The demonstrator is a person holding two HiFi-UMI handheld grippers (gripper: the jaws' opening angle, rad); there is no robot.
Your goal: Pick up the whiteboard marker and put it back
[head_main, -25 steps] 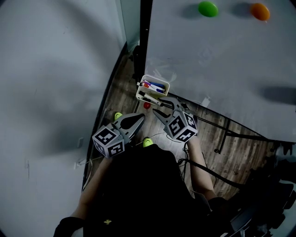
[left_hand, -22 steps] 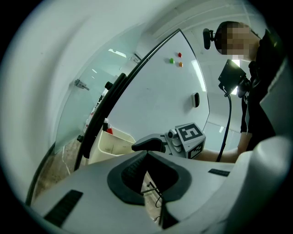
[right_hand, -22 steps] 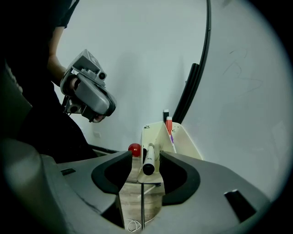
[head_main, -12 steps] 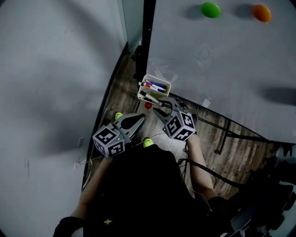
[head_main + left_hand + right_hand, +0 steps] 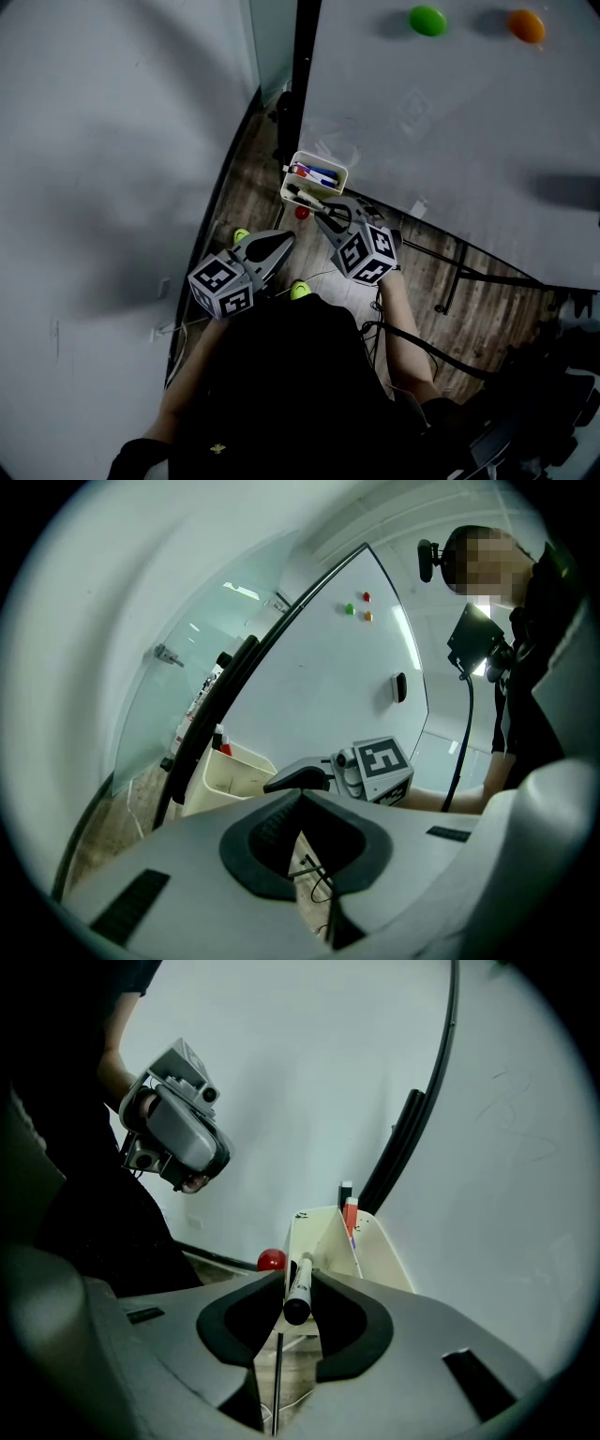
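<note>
A white whiteboard marker (image 5: pixel 298 1288) with a black cap lies between the jaws of my right gripper (image 5: pixel 298 1277), its far end over the white pen holder (image 5: pixel 323 1232). Those jaws have just been closing, and their pads now press on the marker's sides. In the head view the right gripper (image 5: pixel 323 214) reaches the holder (image 5: pixel 339 174) at the foot of the whiteboard, where the marker (image 5: pixel 305 200) rests at the near rim. Other markers stand inside. My left gripper (image 5: pixel 286 239) hangs to the left, shut and empty; in the left gripper view its tips (image 5: pixel 300 794) meet.
A red ball (image 5: pixel 302 213) and two green balls (image 5: pixel 241 234) lie on the wooden floor near the holder. The whiteboard (image 5: pixel 450 112) carries a green magnet (image 5: pixel 427 19), an orange one (image 5: pixel 526 25) and a dark eraser (image 5: pixel 567 192). A black frame post (image 5: pixel 300 66) stands left of the board.
The right gripper's jaws have narrowed from wide open onto the marker at the holder's rim. The left gripper has stayed where it was.
</note>
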